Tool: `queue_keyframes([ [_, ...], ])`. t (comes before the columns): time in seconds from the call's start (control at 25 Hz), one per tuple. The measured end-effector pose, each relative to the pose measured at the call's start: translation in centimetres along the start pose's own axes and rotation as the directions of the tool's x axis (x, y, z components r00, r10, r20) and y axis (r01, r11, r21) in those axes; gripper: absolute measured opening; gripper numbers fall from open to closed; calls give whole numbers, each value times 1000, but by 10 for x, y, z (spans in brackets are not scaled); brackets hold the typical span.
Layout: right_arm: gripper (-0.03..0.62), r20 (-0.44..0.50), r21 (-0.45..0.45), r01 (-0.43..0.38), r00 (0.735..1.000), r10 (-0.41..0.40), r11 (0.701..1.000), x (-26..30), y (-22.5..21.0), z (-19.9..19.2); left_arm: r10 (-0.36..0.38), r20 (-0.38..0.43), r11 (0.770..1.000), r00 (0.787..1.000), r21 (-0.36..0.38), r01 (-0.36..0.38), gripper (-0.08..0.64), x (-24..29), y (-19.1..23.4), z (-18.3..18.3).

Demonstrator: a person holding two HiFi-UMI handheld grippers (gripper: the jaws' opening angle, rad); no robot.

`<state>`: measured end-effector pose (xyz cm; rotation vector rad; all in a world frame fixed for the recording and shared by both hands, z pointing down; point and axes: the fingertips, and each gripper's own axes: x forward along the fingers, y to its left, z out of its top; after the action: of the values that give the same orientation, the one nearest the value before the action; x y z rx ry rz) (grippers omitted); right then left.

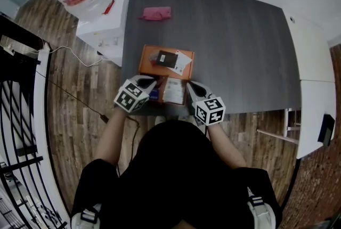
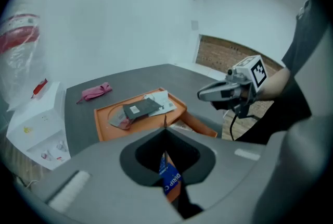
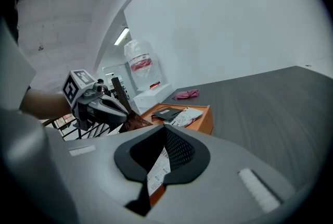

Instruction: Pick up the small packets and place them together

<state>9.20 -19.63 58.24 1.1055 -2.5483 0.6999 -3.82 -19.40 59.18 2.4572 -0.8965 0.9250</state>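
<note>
left gripper [image 1: 147, 83] pinches the blue-printed small packet [image 2: 170, 178], right gripper [image 1: 191, 87] the white-labelled small packet [image 3: 156, 171], lower centre of frame. i'd lift both level, then set them in the flat orange tray [image 1: 145, 55] beside the black packet [image 1: 167, 58].

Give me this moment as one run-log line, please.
left hand-held gripper: shut on blue packet | right hand-held gripper: shut on white-labelled packet

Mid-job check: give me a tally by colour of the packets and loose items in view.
Black packet: 1
White packet: 1
Greyish packet, partly under the black one: 1
Blue packet: 1
Orange-and-white packet: 1
Pink item: 1
Total: 6
</note>
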Motion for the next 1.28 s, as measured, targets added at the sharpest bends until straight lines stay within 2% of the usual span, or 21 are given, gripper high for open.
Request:
queue_keyframes([
  [0.12,3,3,-13,-5,1000,5,1000,3,3,5,-47,117,994,992,-97,58,0,-12,0,21],
  [0.24,3,7,-22,-7,1000,7,1000,4,5,8,-31,223,973,974,-217,80,0,-21,15,38],
  [0.36,3,6,-27,-2,1000,2,1000,5,3,10,3,263,961,965,-267,70,0,-20,32,51],
  [0.52,3,11,-26,9,1000,-8,1000,6,2,13,5,279,944,960,-319,88,0,-8,49,64],
  [0.6,3,14,-25,15,1000,-15,1000,7,2,15,16,280,918,960,-385,97,0,2,58,67],
  [0.76,3,21,-17,33,999,-33,999,7,-3,18,32,236,838,971,-537,102,0,25,77,65],
  [0.84,3,27,-7,46,999,-46,999,5,-8,19,43,181,820,983,-569,69,0,35,84,60],
  [0.92,3,31,0,62,998,-62,998,4,-12,20,59,105,828,993,-561,10,0,44,89,52],
  [1.04,3,33,11,82,996,-82,997,2,-18,20,79,26,841,997,-538,-52,2,52,95,41],
  [1.28,3,25,28,101,994,-102,994,0,-24,16,131,35,857,991,-506,-95,6,57,106,50],
])
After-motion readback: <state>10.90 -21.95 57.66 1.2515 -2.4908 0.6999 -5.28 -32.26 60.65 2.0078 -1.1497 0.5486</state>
